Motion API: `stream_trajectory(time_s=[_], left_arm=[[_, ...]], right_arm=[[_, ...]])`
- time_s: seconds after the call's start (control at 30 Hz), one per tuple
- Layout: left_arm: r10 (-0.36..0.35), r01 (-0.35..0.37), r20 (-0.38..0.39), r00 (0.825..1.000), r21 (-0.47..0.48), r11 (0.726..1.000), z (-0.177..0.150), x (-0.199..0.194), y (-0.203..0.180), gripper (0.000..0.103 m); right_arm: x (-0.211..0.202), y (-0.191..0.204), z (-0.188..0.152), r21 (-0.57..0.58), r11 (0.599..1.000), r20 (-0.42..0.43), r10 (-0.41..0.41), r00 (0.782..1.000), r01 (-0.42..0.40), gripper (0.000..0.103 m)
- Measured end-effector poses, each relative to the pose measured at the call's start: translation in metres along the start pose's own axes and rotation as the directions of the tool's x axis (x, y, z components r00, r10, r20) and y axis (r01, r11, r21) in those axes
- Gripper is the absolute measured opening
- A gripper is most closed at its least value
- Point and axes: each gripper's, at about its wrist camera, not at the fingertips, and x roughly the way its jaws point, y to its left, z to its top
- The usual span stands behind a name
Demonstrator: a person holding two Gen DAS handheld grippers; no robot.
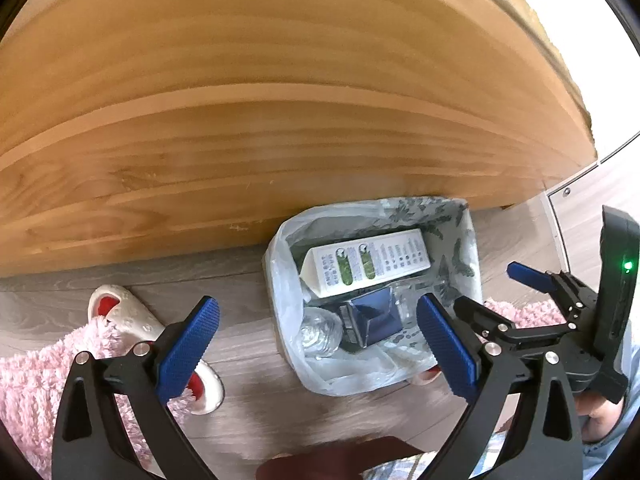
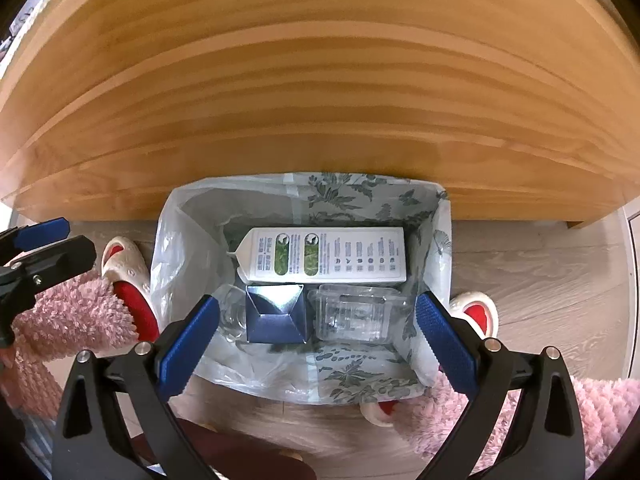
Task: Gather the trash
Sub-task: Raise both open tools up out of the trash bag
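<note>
At the bottom of each wrist view a tool stands spread wide with nothing between its blue pads: the left tool (image 1: 318,344) hangs over the left rim of the bin, the right tool (image 2: 318,344) straight above its mouth. Just beyond them, in the middle of both frames, sits the bin (image 2: 434,240) on the floor, lined with a thin plastic bag (image 2: 180,248). Inside lie a clear bottle (image 1: 320,330), a small dark blue box (image 2: 276,314) and a clear plastic tray (image 2: 354,312), with a white carton (image 2: 324,256) lying flat behind them. All of it looks light and crushable; the bag seems slippery and soft, best pinched at its loose rim on the left. Pink slippers (image 2: 128,280) flank the bin. Furthest up, the table (image 2: 320,80) fills the frame, bare as far as it shows.
</note>
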Motion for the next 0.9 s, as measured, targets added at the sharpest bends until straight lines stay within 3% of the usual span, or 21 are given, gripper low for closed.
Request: stream_trajectory(time_s=[0.33, 0.5, 0.8, 0.9], left_arm=[[-0.017, 0.012, 0.132, 0.991, 0.036, 0.999, 0.004, -0.028, -0.01, 0.096], [-0.011, -0.003, 0.197, 0.98, 0.069, 0.998, 0.005, -0.04, -0.015, 0.096], [-0.026, -0.004, 0.291, 0.957, 0.101, 0.995, 0.008, -0.062, -0.02, 0.096], [-0.03, -0.01, 0.329, 0.944, 0.121, 0.993, 0.008, -0.072, -0.024, 0.096]], right_arm=[[-0.025, -0.002, 0.002, 0.015, 1.0, 0.101, -0.012, 0.995, 0.01, 0.094], [-0.045, -0.005, 0.002, 0.039, 0.999, 0.187, -0.023, 0.982, 0.016, 0.094], [-0.084, -0.015, 0.0, 0.074, 0.997, 0.365, -0.031, 0.931, 0.005, 0.094], [-0.097, -0.017, -0.002, 0.075, 0.997, 0.429, -0.038, 0.903, 0.006, 0.094]])
